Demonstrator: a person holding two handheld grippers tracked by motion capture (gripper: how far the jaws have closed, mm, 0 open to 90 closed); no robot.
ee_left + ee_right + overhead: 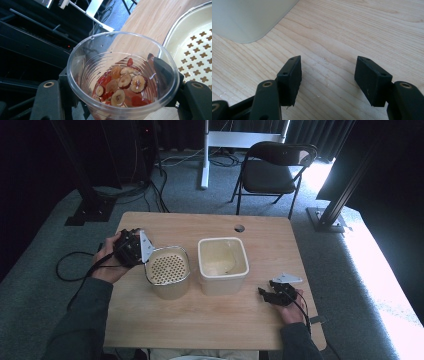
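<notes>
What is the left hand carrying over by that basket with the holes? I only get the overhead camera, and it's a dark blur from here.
Observer: A clear plastic cup, clamped between the left gripper's two jaws.
Operator: Is anything in the cup?
Observer: Yes, sliced dried red fruit, lying in the bottom of it.
Operator: And the other hand, is it holding something too?
Observer: No. The right gripper is open with nothing between its jaws, just bare wooden table beneath, and a corner of the cream tub beyond.

Two tubs, one cup
</notes>
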